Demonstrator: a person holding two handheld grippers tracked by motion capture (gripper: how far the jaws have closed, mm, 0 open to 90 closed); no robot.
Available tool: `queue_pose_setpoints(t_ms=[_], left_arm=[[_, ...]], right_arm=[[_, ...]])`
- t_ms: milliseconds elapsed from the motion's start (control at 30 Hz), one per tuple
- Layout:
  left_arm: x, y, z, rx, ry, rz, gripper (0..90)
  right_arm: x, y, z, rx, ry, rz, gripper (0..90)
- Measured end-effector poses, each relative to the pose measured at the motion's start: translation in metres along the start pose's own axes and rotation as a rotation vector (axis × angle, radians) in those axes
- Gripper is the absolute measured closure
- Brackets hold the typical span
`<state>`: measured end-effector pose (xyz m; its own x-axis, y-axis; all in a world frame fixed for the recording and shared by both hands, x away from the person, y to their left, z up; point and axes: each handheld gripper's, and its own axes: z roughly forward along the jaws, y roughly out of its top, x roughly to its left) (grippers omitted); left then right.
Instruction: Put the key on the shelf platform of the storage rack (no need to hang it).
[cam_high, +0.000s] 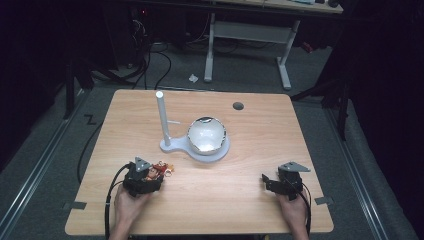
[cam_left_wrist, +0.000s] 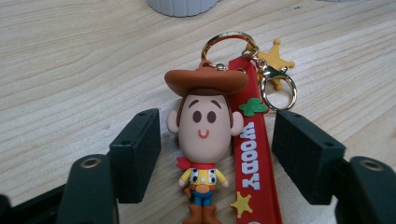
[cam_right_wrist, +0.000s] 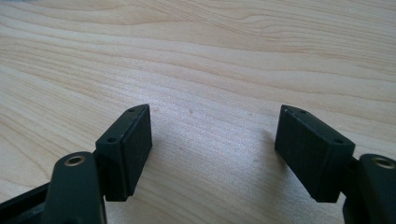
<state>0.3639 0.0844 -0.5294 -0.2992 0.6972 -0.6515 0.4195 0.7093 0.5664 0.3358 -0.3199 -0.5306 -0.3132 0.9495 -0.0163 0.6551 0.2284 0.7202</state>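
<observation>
A cowboy figure keychain (cam_left_wrist: 205, 135) lies flat on the wooden table (cam_high: 240, 200), with a red strap reading WOODY (cam_left_wrist: 254, 163), a gold ring (cam_left_wrist: 229, 39) and a yellow star charm (cam_left_wrist: 276, 59). My left gripper (cam_left_wrist: 219, 144) is low over it, one jaw on each side of the figure and strap. Bare wood shows between each pad and the toy, so the jaws are open. In the high view the keychain (cam_high: 160, 170) sits at the tip of the left gripper (cam_high: 148, 176). My right gripper (cam_high: 270, 182) rests at the front right, open (cam_right_wrist: 217, 144) over bare wood.
A white stand (cam_high: 172, 146) sits mid-table, with an upright post (cam_high: 162, 117) and a shiny bowl (cam_high: 206, 135) on its round base. A dark hole (cam_high: 238, 106) marks the far table top. Desk legs and cables lie on the floor beyond.
</observation>
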Motion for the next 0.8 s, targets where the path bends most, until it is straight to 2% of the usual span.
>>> queue_pose_setpoints(t_ms=[67,167,367,433,567,600,800], left_arm=[[0.0004,-0.0002,0.0001,-0.003,-0.002,0.007,35.5],[-0.0003,0.0002,0.0002,-0.011,0.000,-0.008,39.3],[-0.0002,0.0010,-0.0001,-0.014,0.000,0.006,48.7],[-0.0001,0.0020,-0.0002,-0.020,0.007,-0.010,50.0],[0.0009,0.0030,-0.0002,-0.014,-0.002,0.002,51.4],[0.0002,0.0037,-0.0005,-0.008,0.004,-0.012,51.7],[0.0021,0.0052,-0.0009,-0.004,-0.011,0.000,52.1]], right_arm=[[0.0000,0.0000,0.0000,0.000,0.000,0.000,27.6],[0.0000,0.0000,0.0000,0.000,0.000,0.000,27.7],[0.0000,0.0000,0.0000,0.000,0.000,0.000,27.7],[0.0000,0.0000,0.0000,0.000,0.000,0.000,27.7],[0.0000,0.0000,0.0000,0.000,0.000,-0.001,27.7],[0.0000,0.0000,0.0000,0.000,0.000,0.000,27.7],[0.0000,0.0000,0.0000,0.000,0.000,0.000,27.6]])
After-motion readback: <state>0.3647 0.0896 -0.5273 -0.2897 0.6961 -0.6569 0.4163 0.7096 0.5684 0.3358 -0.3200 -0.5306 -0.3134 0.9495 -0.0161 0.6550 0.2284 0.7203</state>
